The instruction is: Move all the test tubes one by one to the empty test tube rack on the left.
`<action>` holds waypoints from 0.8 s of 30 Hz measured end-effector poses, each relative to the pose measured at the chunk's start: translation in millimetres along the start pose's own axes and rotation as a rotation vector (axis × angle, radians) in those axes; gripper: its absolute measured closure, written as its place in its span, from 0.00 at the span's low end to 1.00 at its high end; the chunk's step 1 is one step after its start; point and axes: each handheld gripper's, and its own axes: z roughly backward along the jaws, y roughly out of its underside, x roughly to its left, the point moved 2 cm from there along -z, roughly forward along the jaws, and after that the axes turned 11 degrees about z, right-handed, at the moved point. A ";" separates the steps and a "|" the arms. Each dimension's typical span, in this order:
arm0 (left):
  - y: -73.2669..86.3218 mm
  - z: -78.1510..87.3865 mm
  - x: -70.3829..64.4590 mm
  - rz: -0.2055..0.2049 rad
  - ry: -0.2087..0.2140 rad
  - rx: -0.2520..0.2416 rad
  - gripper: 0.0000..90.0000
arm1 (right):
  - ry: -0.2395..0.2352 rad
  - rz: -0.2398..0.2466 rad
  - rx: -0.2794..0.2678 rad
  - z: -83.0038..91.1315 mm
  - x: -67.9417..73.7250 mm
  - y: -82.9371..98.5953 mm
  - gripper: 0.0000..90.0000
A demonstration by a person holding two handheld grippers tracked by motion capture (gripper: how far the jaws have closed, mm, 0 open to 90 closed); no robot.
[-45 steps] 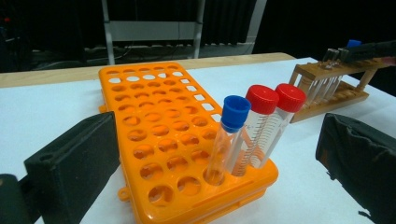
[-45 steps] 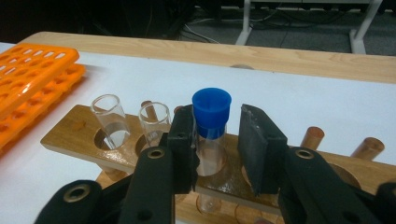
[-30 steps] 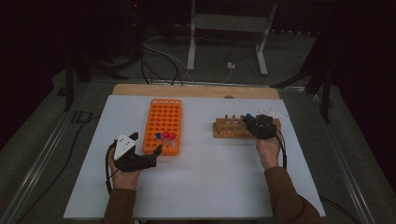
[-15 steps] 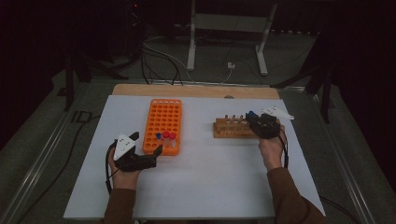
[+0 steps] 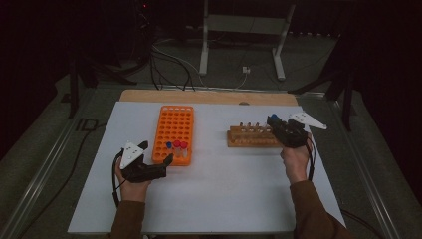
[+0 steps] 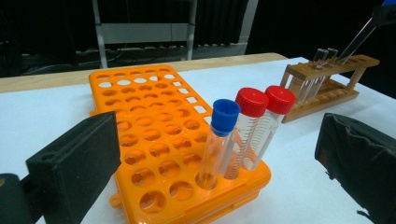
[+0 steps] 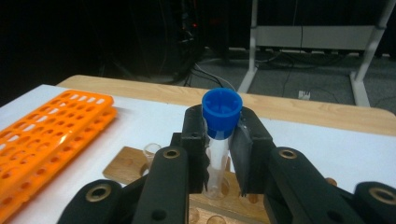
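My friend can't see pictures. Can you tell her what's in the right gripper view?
The right gripper has its two black jaws shut on a clear blue-capped tube, held upright over a wooden rack on the white table. An orange rack with many empty holes lies at the left.

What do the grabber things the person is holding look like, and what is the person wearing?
Each gripper, left and right, is black with two chunky jaws and round bolt holes along the links. Each carries a pale three-cornered plate on top and trails a black cable. The person wears brown sleeves.
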 end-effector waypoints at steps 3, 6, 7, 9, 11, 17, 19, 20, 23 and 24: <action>-0.4 -0.3 -1.4 -0.005 0.005 0.002 0.01 | -0.013 0.005 -0.013 5.4 1.8 -3.6 0.85; -0.7 -0.8 -2.7 -0.005 0.012 0.006 0.01 | -0.035 0.011 -0.014 9.1 4.1 -5.8 0.85; -0.8 -0.8 -2.9 -0.003 0.016 0.006 0.01 | -0.046 0.014 -0.014 9.9 5.0 -6.1 0.85; -1.3 -0.7 -3.7 -0.001 0.021 0.008 0.01 | -0.063 0.025 -0.009 11.4 7.9 -6.6 0.85; -1.9 -0.7 -4.9 0.000 0.028 0.006 0.01 | -0.083 0.038 -0.002 12.6 11.6 -6.6 0.85; -1.3 -2.6 -7.8 0.001 0.041 0.025 0.01 | -0.143 0.085 0.032 12.0 26.1 -5.4 0.84; -1.3 -3.2 -9.0 -0.001 0.047 0.029 0.01 | -0.161 0.091 0.044 11.0 30.4 -4.0 0.84; -1.4 -3.3 -9.7 -0.002 0.049 0.028 0.01 | -0.170 0.093 0.048 10.5 33.0 -3.3 0.84; -2.4 -3.3 -12.0 -0.013 0.052 0.029 0.01 | -0.197 0.100 0.054 9.3 40.6 -1.2 0.84; -2.7 -3.2 -13.2 -0.015 0.054 0.029 0.01 | -0.207 0.103 0.057 9.1 43.3 -0.7 0.84</action>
